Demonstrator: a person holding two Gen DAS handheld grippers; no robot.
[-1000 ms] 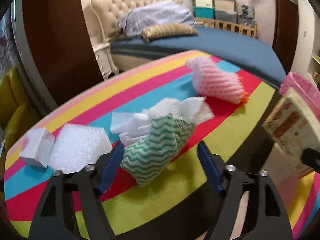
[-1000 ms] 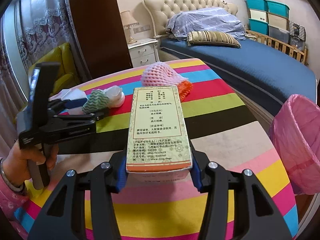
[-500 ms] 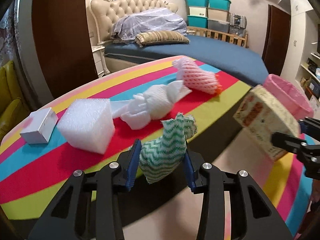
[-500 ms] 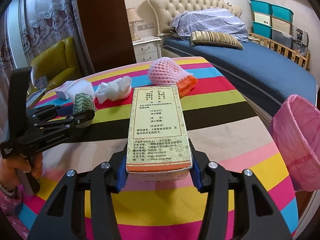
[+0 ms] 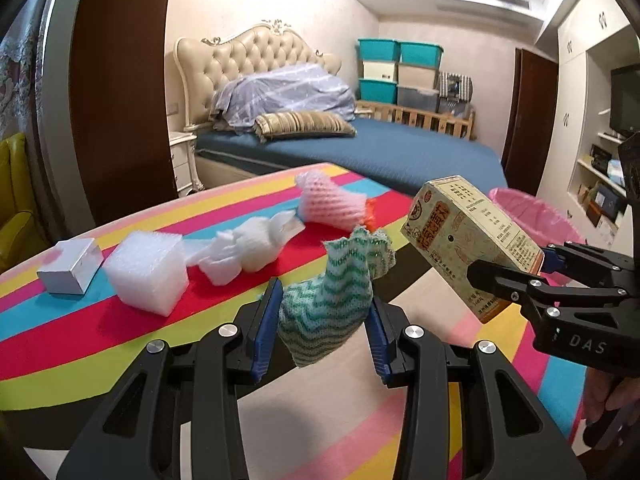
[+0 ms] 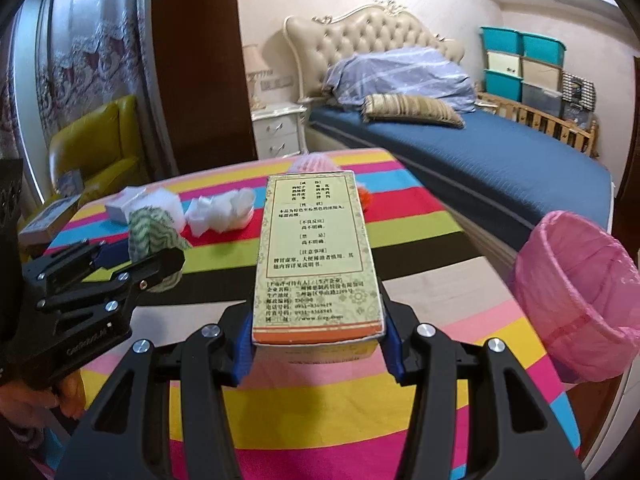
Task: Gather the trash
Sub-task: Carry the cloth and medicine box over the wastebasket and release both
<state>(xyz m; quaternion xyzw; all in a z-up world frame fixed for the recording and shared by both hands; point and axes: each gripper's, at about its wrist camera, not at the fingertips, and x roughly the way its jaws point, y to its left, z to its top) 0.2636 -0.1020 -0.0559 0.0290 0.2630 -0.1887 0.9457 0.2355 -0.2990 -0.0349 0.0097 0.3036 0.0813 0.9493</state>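
My left gripper (image 5: 322, 320) is shut on a crumpled green-and-white wavy cloth (image 5: 336, 288) and holds it above the striped table (image 5: 80, 344). My right gripper (image 6: 316, 332) is shut on a yellow-green printed carton (image 6: 316, 256), also lifted; the carton (image 5: 472, 240) shows at the right in the left wrist view. A bin lined with a pink bag (image 6: 580, 296) stands just off the table's right edge. On the table lie a pink foam fruit net (image 5: 330, 204), crumpled white tissue (image 5: 248, 250), a white foam block (image 5: 148, 272) and a small white box (image 5: 72, 266).
A blue bed (image 6: 480, 152) with a tufted headboard stands behind the table. A white nightstand (image 6: 280, 128) and a yellow armchair (image 6: 96, 144) are at the back left. Stacked storage boxes (image 5: 400, 72) line the far wall.
My left gripper closed on the green cloth and lifted it off the table, moving right toward the carton. My right gripper kept its hold on the carton and rose a little.
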